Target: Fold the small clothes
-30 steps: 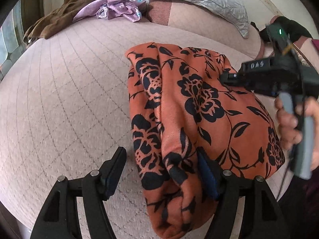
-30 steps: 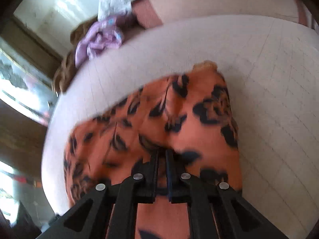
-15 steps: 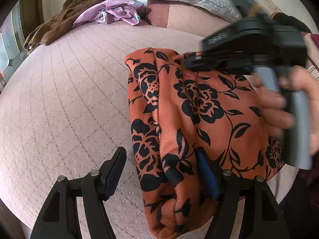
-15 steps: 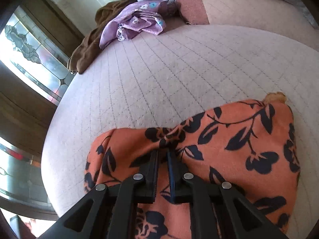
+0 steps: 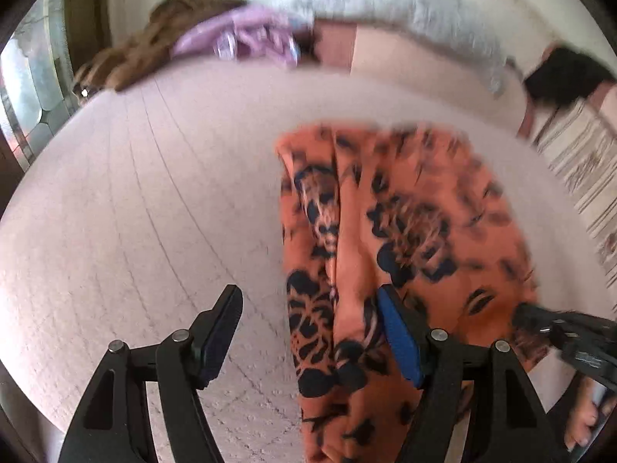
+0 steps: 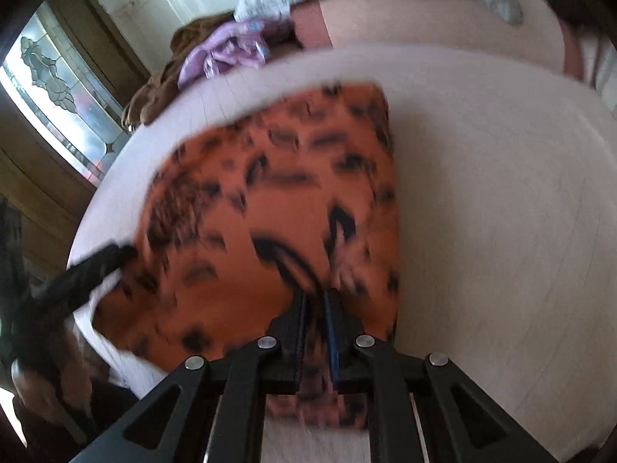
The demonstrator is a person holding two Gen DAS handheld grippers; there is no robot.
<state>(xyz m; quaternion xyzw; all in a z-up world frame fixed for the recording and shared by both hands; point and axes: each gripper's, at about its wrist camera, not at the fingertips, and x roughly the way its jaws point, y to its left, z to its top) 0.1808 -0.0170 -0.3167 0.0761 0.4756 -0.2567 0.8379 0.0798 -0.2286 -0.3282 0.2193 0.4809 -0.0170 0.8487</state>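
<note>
An orange garment with black flowers (image 5: 408, 231) lies folded on the pink quilted bed (image 5: 154, 212). My left gripper (image 5: 308, 332) is open, its jaws astride the garment's left folded edge. My right gripper (image 6: 315, 308) is shut on the garment's near edge (image 6: 270, 200). The right gripper also shows in the left wrist view (image 5: 567, 335) at the garment's right edge. The left gripper shows in the right wrist view (image 6: 88, 270) at the garment's left side. Both views are blurred by motion.
A purple garment (image 5: 239, 38) and a brown one (image 5: 135, 61) lie heaped at the bed's far left. A grey quilted pillow (image 5: 405, 11) lies at the head. A stained-glass window (image 6: 58, 88) is to the left. A striped cloth (image 5: 578, 154) lies at the right.
My right gripper swung from over the garment's far part down to its near right edge and is now shut on it. My left gripper stayed open at the left fold.
</note>
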